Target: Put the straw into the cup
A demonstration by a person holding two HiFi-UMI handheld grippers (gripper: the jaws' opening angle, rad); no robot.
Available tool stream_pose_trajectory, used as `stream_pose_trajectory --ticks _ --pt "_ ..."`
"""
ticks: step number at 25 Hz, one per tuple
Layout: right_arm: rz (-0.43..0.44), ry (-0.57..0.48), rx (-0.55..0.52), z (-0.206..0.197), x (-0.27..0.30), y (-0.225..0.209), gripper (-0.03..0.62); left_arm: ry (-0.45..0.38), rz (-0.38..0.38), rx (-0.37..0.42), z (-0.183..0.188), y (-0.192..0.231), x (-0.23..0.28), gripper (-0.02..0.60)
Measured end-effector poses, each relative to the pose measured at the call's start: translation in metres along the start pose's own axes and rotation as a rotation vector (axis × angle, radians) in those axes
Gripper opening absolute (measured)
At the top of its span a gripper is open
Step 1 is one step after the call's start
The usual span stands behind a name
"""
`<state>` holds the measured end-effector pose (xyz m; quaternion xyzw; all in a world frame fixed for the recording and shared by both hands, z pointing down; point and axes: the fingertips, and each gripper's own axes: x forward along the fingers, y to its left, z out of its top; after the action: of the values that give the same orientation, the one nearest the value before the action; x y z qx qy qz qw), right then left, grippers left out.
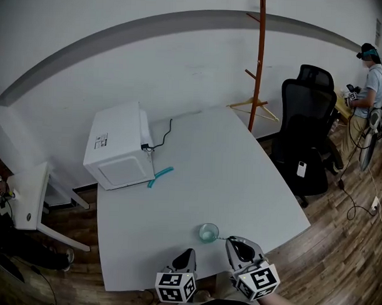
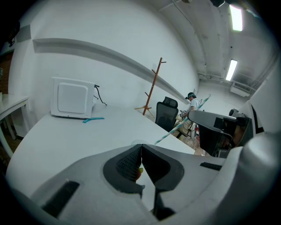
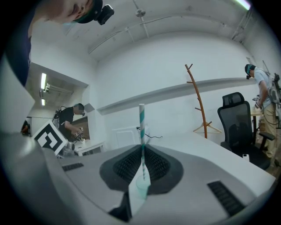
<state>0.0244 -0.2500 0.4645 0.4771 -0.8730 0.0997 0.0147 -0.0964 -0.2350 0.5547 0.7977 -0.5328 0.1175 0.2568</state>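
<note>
A clear cup (image 1: 208,232) stands near the front edge of the white table (image 1: 228,162). My right gripper (image 1: 233,242) is just to its right, shut on a teal-and-white striped straw (image 3: 142,127). The straw (image 1: 222,238) points left toward the cup's rim. In the right gripper view the cup (image 3: 142,185) shows through the gap below the jaws. My left gripper (image 1: 189,252) hovers in front of the cup, a little to its left, with its jaws together and nothing held. From the left gripper view (image 2: 140,147) the straw (image 2: 180,125) slants up to the right, over the cup's rim (image 2: 138,143).
A white microwave (image 1: 119,146) sits at the table's far left, a teal item (image 1: 160,176) lying beside it. Behind the table stand a wooden coat stand (image 1: 259,63) and a black office chair (image 1: 307,134). A person (image 1: 369,80) is at the far right.
</note>
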Motion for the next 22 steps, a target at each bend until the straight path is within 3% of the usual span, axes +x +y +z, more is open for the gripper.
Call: stream_pose_trajectory --ticks 5,22 --pt "0.001 0.021 0.05 -0.006 0.017 -0.012 0.041 0.017 0.012 -0.023 -0.003 0.01 0.015 0.02" --pt "0.051 0.138 0.054 -0.048 0.057 -0.022 0.041 0.042 0.048 -0.078 -0.011 0.032 0.051 0.02"
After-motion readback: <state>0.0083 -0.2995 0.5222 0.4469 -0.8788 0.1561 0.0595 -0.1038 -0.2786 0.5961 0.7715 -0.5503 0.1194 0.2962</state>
